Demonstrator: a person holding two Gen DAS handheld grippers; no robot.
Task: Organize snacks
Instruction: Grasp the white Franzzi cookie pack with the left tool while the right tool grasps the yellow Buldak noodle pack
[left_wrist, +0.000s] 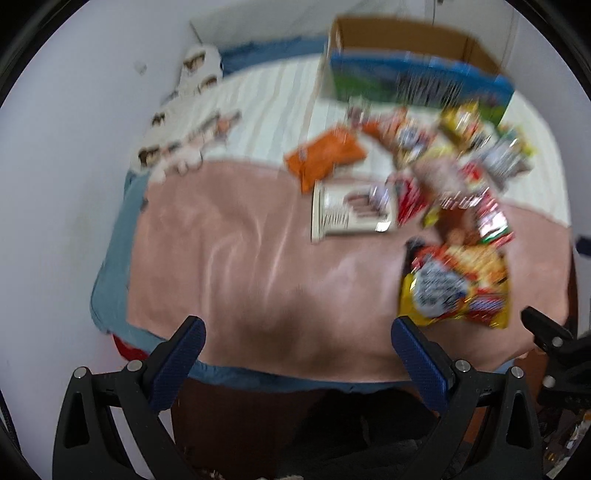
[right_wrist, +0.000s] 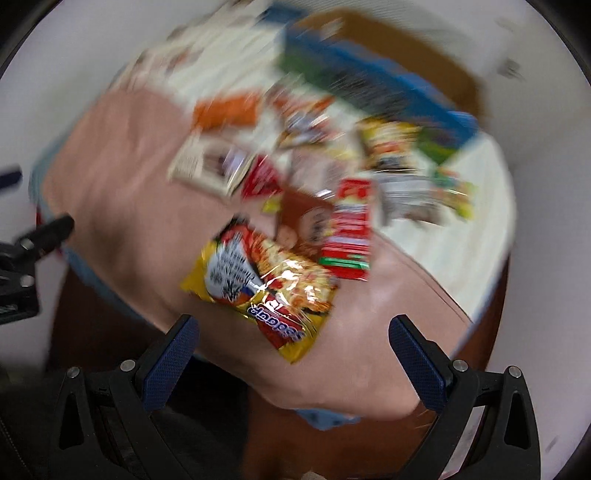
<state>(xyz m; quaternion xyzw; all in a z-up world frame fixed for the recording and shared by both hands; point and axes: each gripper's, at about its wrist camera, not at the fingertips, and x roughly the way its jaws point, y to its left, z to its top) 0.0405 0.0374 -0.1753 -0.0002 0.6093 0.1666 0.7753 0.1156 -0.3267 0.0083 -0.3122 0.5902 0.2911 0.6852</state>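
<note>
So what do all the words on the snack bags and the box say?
None can be read for sure; both views are motion-blurred.
Yellow and red crinkly snack bag: blue band with white letters, upside down and smeared.
Cream flat packet: brown print, blurred.
Blue and green cardboard box: streaked print.
Red packet: white marks, blurred.

A pink blanket covers the near bed; a patterned white cloth lies far left against the wall.
</note>
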